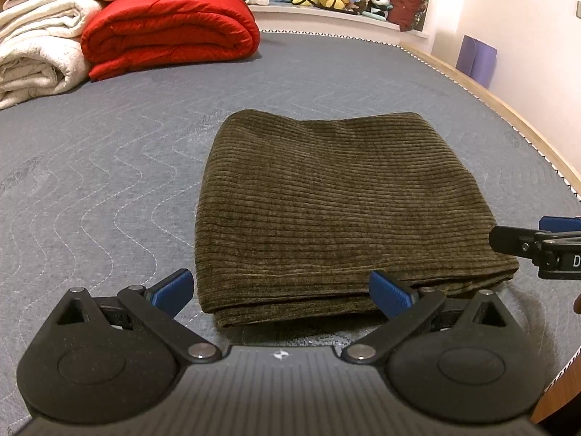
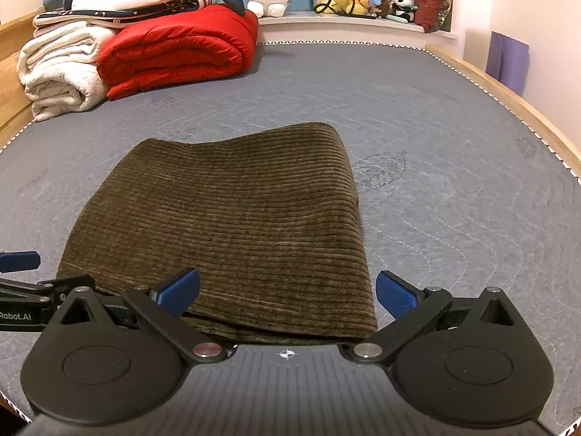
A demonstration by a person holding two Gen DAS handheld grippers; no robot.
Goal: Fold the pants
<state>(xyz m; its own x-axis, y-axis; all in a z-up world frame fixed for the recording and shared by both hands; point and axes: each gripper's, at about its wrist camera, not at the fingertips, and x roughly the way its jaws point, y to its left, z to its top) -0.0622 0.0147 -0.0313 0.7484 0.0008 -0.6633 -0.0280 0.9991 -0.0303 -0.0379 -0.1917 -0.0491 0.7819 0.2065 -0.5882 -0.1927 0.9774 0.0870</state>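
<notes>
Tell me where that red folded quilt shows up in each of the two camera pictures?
Left wrist view: red quilt at upper left, beyond the folded pants.
Right wrist view: red quilt at upper left too, nearer centre.
Shared landmark: the white blankets stacked on its left.

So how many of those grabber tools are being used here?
2. The left gripper is open at the near-left corner of the folded pants; the right gripper is open at their near-right corner. Neither holds anything.
</notes>
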